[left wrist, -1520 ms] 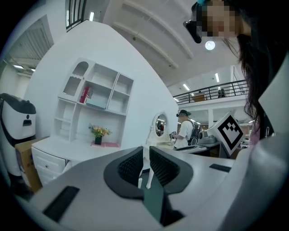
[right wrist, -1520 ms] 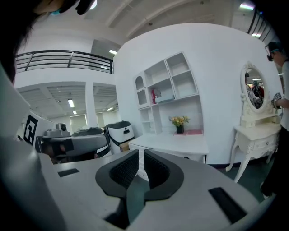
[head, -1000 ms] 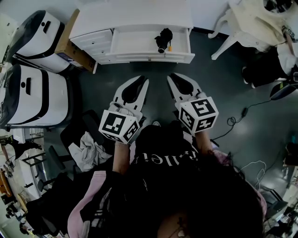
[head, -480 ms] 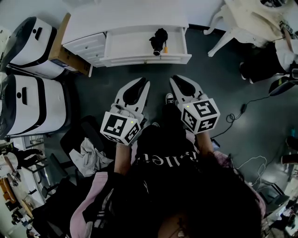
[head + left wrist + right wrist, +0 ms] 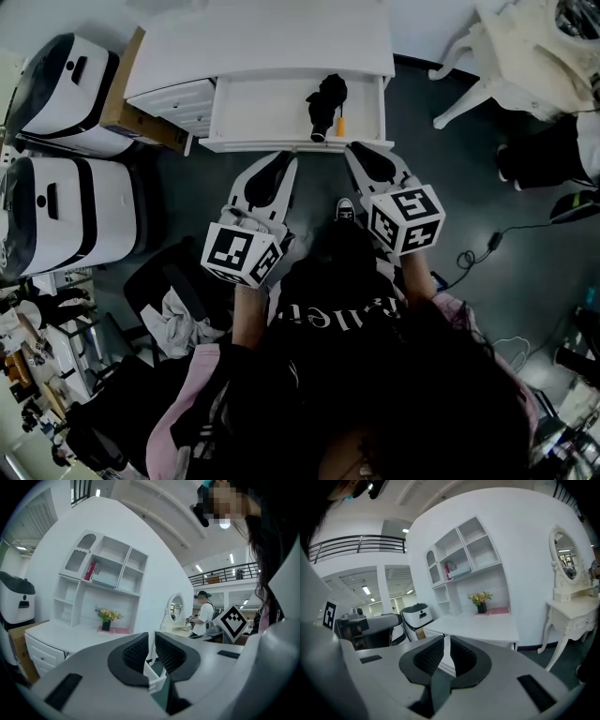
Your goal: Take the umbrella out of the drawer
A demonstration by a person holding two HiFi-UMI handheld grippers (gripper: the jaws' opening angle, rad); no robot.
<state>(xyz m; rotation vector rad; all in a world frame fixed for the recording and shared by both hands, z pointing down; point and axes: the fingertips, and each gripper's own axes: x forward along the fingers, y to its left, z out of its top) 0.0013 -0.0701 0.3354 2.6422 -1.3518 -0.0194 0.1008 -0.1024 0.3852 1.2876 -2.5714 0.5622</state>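
Note:
A black folded umbrella [image 5: 326, 96] lies in the open drawer [image 5: 253, 112] of a white desk [image 5: 262, 42], near the drawer's right end. In the head view my left gripper [image 5: 289, 157] is just short of the drawer's front edge, left of the umbrella and shut with nothing in it. My right gripper [image 5: 349, 148] is at the front edge, just right of and below the umbrella, also shut and empty. The left gripper [image 5: 152, 637] points level at the desk, and the right gripper [image 5: 446, 641] points slightly down at it. The umbrella shows in neither gripper view.
Two white-and-black machines [image 5: 66, 80] [image 5: 56, 202] and a cardboard box [image 5: 127, 94] stand left of the desk. A white chair [image 5: 497, 66] is at the upper right. A cable [image 5: 478, 248] and crumpled cloth [image 5: 178, 314] lie on the dark floor. A vase of flowers [image 5: 107, 616] sits on the desk.
Both grippers have moved forward towards the desk; their tips now reach the drawer's front edge. The jaws stayed shut and nothing was taken hold of.

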